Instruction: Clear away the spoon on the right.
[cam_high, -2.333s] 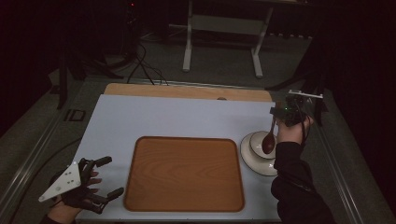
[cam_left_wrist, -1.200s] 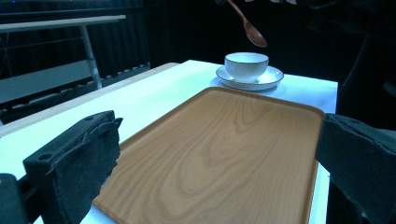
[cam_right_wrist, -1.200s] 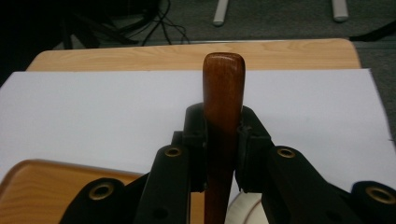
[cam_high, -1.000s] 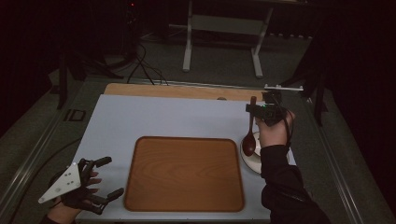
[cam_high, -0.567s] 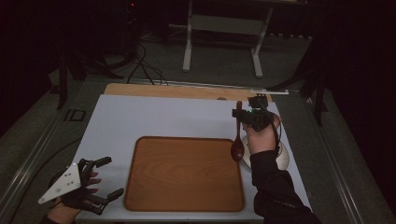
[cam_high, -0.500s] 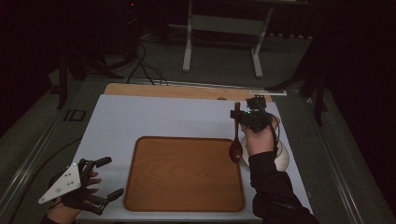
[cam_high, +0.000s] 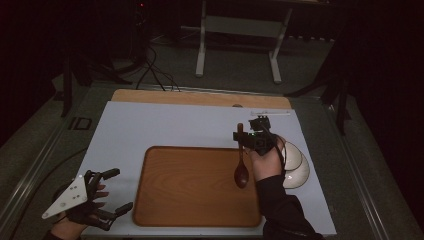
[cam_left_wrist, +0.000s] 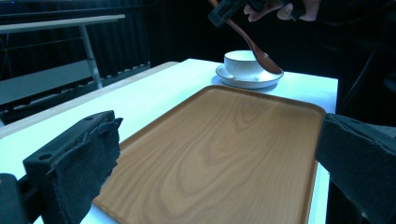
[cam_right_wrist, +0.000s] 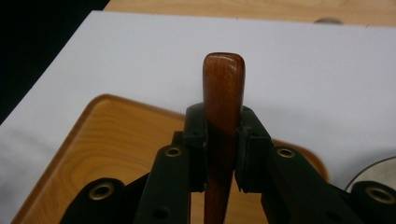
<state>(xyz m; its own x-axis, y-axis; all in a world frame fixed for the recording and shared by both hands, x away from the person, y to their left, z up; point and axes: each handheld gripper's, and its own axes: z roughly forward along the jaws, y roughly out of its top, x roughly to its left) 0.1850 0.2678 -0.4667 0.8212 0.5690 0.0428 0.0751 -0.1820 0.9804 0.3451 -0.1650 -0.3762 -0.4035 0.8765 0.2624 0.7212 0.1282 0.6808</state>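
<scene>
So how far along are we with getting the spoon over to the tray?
Done: the dark brown wooden spoon is out of the white bowl on its white saucer, clamped by its handle in the right gripper. In hand: it hangs bowl-down above the right edge of the rectangular wooden tray, not touching it. Left: lowering and releasing. The left gripper rests open at the tray's left.

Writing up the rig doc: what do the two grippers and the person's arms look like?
Both are black. The left gripper carries a grey three-cornered plate with small dark holes; its jaws have rough black pads. The right gripper has black jaws with brass-coloured rivets. The right arm wears a dark sleeve.
</scene>
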